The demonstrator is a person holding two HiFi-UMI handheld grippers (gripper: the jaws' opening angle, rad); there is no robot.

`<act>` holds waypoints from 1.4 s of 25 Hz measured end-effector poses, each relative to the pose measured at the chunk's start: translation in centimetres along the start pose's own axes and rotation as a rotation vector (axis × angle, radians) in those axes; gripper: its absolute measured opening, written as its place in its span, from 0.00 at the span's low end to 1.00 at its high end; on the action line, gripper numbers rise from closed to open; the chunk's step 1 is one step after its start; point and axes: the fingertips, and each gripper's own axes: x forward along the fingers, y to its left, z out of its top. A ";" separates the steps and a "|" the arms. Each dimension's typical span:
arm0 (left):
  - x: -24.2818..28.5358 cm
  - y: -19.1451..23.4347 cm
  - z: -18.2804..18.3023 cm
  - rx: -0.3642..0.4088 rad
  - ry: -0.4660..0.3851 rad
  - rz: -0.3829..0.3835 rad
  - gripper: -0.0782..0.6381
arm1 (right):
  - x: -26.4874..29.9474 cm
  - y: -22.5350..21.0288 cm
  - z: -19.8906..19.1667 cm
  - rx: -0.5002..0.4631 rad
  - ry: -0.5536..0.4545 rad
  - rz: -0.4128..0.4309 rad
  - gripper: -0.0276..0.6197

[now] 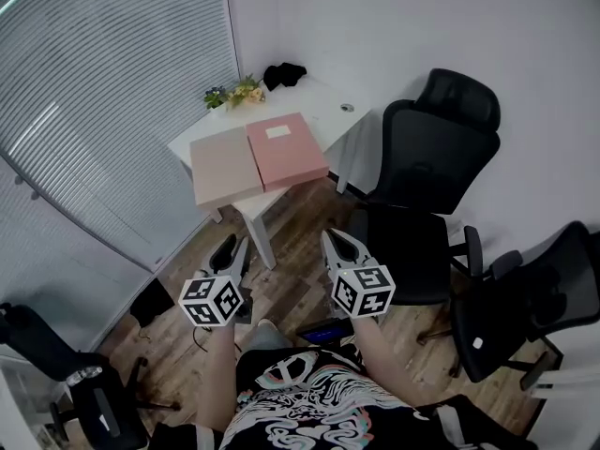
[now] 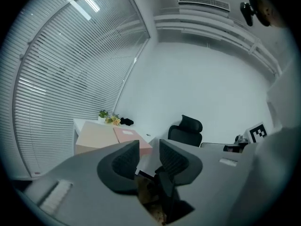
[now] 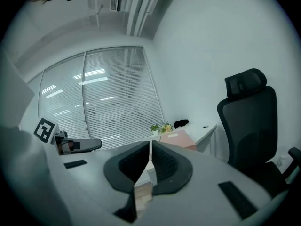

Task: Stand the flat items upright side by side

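Observation:
Two flat file boxes lie side by side on a small white table (image 1: pixel 323 101): a beige one (image 1: pixel 225 167) and a pink one (image 1: pixel 288 151). Both also show far off in the left gripper view, the beige box (image 2: pixel 94 136) left of the pink box (image 2: pixel 129 136). The pink box (image 3: pixel 178 138) appears small in the right gripper view. My left gripper (image 1: pixel 234 244) hangs over the floor short of the table, jaws apart with nothing between them. My right gripper (image 1: pixel 336 234) is beside it, shut and empty. Neither touches a box.
A small flower bunch (image 1: pixel 234 93) and a black object (image 1: pixel 284 74) sit at the table's far edge. Black office chairs stand right of the table (image 1: pixel 431 157), further right (image 1: pixel 534 307) and at lower left (image 1: pixel 56 364). Window blinds (image 1: pixel 103 92) fill the left wall.

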 end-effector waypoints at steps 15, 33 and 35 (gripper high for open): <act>5.9 3.3 -1.6 -0.012 0.030 0.038 0.30 | 4.7 -4.3 -1.1 0.138 0.055 0.061 0.26; 27.3 13.1 -2.2 -0.003 0.211 0.030 0.30 | 23.5 -17.4 -3.8 0.326 0.246 -0.040 0.35; 28.8 14.1 -2.2 -0.004 0.225 0.029 0.30 | 24.7 -18.5 -4.1 0.340 0.265 -0.057 0.36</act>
